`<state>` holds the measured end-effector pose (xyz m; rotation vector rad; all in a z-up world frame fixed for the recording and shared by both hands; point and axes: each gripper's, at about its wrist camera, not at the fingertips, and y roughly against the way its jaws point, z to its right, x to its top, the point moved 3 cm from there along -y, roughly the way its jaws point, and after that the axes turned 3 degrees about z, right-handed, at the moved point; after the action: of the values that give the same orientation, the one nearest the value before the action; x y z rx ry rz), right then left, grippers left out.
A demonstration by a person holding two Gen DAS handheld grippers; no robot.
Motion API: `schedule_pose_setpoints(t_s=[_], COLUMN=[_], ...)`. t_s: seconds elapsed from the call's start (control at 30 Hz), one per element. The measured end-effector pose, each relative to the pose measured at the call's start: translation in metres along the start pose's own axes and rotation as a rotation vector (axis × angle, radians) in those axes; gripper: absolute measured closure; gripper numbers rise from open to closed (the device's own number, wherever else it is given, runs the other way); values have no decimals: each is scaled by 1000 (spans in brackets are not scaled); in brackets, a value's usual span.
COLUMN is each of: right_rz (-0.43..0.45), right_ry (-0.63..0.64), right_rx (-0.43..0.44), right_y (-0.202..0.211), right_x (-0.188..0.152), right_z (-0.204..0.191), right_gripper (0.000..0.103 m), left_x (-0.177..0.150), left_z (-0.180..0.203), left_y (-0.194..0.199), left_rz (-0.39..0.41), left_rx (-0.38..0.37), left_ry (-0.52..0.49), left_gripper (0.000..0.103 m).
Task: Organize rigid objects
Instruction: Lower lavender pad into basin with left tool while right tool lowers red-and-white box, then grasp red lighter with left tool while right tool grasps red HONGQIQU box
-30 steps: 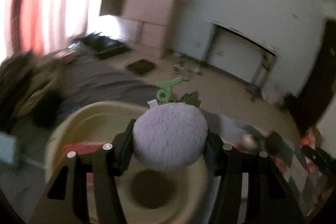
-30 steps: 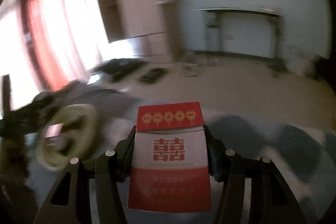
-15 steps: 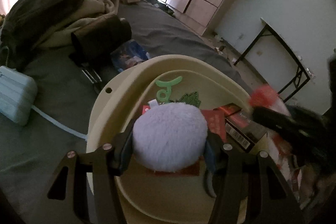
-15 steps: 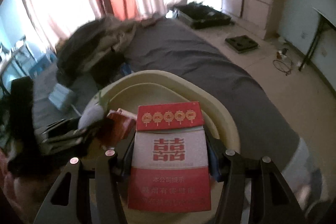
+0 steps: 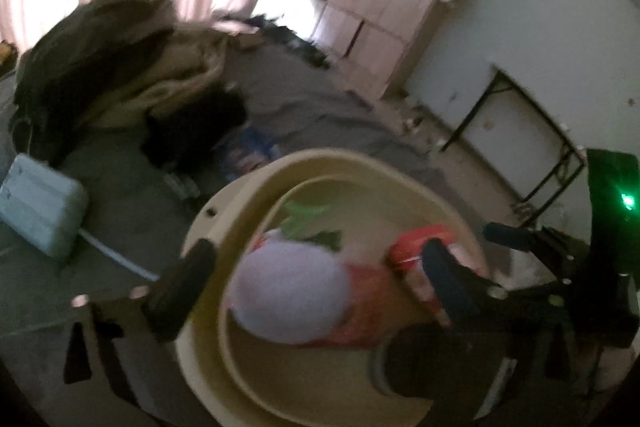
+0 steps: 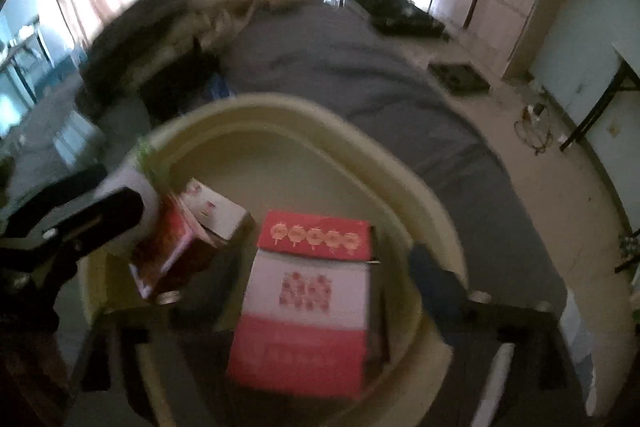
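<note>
Left wrist view: the left gripper [image 5: 316, 275] is seen opening, jaws clear of the lilac plush ball [image 5: 290, 297] released into the cream basin [image 5: 240, 187].

Right wrist view: the right gripper [image 6: 296, 279] is likewise opening; the red-and-white box [image 6: 308, 303] lies in the basin. Release is judged underway; withdrawal is called for next.

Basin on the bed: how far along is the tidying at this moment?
Done: a tilted red carton already sits in the cream basin. In hand: both grippers' jaws are opening over it, the left gripper releasing a lilac plush ball, the right gripper a red-and-white box. Left: nothing identifiable.
</note>
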<state>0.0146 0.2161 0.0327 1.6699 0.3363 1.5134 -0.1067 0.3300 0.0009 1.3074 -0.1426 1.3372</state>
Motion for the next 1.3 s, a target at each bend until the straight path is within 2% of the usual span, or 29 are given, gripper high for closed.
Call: schedule_pose_setpoints(t_s=[0.1,0.2,0.3,0.37,0.47,0.53,0.63,0.67,0.73,0.83,0.87,0.93,0.97,1.03,1.07,1.13,1.2,1.23,1.3], right_rz=[110,207,246,256,276,284,285,249,183,176,164,141,123,90,78,60,47,41,35], right_ry=[-70,-184,-291,-369,-459,-546,-609,-583,-503,-402,-399,-403,-397,-379,-371,-377,-389,-391,-388], right_rx=[-55,-148,-302,-417,-504,-494,-439,-416,-371,-361,-352,-339,-328,-318,-314,-308,-304,-300,-295], right_y=[52,112,155,181,199,201,196,192,202,212,210,205,202,195,190,182,172,167,161], right_x=[-14,-47,-89,-129,-176,-204,-235,-241,-252,-260,-261,-266,-268,-272,-274,-276,-279,-281,-283], right_z=[23,63,103,130,155,170,176,176,180,178,181,184,184,185,187,191,195,197,197], right_gripper=[0,0,0,0,0,0,0,0,0,0,0,0,0,0,0,0,0,0,1], left_x=[1,-4,-22,-35,-64,-88,-113,-121,-130,-135,-137,-143,-147,-153,-154,-150,-147,-145,-145], left_z=[33,94,160,192,233,256,271,275,278,276,276,281,284,285,285,284,282,282,281], left_y=[7,4,-5,-14,-36,-49,-58,-65,-78,-86,-86,-86,-88,-94,-97,-96,-93,-92,-89], left_rz=[-5,-10,-53,-78,-184,-240,-263,-278,-320,-339,-335,-312,-296,-316,-321,-319,-325,-329,-341], left_rx=[-86,-191,-296,-337,-381,-339,-288,-265,-264,-287,-287,-293,-270,-251,-258,-283,-305,-314,-329], left_ry=[-66,-186,-313,-364,-438,-545,-658,-685,-694,-672,-675,-714,-755,-775,-765,-734,-709,-702,-699], left_gripper=[0,0,0,0,0,0,0,0,0,0,3,19,30,36,36,46,72,80,79])
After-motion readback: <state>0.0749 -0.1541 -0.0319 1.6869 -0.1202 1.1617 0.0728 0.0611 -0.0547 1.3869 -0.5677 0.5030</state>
